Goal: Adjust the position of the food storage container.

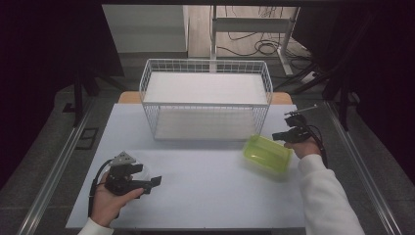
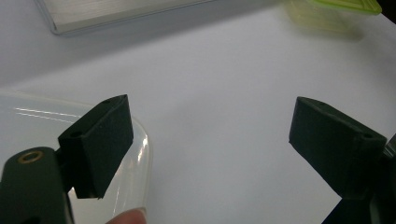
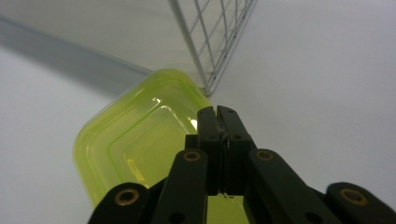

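A translucent green container (image 1: 266,152) hangs tilted just above the white table, right of centre, its open side turned to the right gripper view (image 3: 135,135). My right gripper (image 1: 280,137) is shut on its near rim, the two pads (image 3: 217,112) pressed together over the thin wall. At the front left my left gripper (image 1: 149,183) stands open with nothing between its pads (image 2: 210,140). A clear plastic container (image 2: 28,126) lies under its left finger (image 2: 100,140), and a fingertip of the hand touches its edge. The green container also shows far off in the left gripper view (image 2: 336,9).
A white wire basket (image 1: 205,105) with a white floor stands at the back middle of the table; its corner (image 3: 210,37) is close behind the green container. Bare tabletop (image 1: 205,181) lies between the two hands. Metal rails run along both table sides.
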The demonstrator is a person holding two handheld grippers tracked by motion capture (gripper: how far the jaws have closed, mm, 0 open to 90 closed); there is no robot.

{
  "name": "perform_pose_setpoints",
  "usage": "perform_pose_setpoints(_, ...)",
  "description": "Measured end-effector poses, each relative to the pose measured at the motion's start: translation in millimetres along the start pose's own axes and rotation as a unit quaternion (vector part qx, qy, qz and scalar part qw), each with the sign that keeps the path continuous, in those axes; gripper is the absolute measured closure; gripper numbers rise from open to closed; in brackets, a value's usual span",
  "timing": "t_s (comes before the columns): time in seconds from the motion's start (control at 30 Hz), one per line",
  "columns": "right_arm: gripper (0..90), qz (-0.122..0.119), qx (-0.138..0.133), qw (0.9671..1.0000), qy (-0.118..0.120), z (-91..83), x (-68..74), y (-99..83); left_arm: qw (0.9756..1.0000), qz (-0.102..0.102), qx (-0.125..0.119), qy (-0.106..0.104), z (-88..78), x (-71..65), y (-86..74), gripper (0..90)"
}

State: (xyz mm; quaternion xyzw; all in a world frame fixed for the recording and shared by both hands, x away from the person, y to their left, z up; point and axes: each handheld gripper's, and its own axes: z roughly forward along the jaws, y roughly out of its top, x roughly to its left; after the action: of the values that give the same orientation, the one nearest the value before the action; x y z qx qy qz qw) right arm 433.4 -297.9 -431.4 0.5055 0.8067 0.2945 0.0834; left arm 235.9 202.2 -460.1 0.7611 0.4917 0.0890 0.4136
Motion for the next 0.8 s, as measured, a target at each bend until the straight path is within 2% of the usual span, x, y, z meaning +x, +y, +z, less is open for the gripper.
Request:
perform_pose_setpoints(0.13,89.0,0.003,0.001,1.0,0.003,4.5,-3.5,1.9,1.0,-0.001,0.001,0.001,0.3,0.4,-0.1,13.2)
perform_pose_setpoints(0.27,89.0,-0.002,0.006,1.0,-0.007,13.2,-9.8,2.9,1.0,-0.001,0.003,0.002,1.2,0.9,-0.4,13.3)
perform_pose_setpoints(0.33,89.1,-0.003,-0.003,1.0,-0.009,17.8,-12.5,4.1,1.0,0.0,0.006,0.003,2.3,1.9,-0.7,13.4)
perform_pose_setpoints(0.47,89.0,-0.006,-0.006,0.9999,-0.009,23.9,-10.7,5.6,1.0,0.0,0.008,0.005,3.1,2.5,-1.0,13.4)
perform_pose_setpoints(0.57,89.1,-0.014,0.01,0.9998,-0.013,33.2,-8.3,4.6,1.0,-0.001,0.006,0.005,3.1,2.8,-1.4,13.7)
perform_pose_setpoints(0.8,89.1,-0.026,0.011,0.9996,-0.009,33.5,-4.2,4.9,1.0,0.0,-0.003,0.003,1.4,1.2,-0.9,14.0)
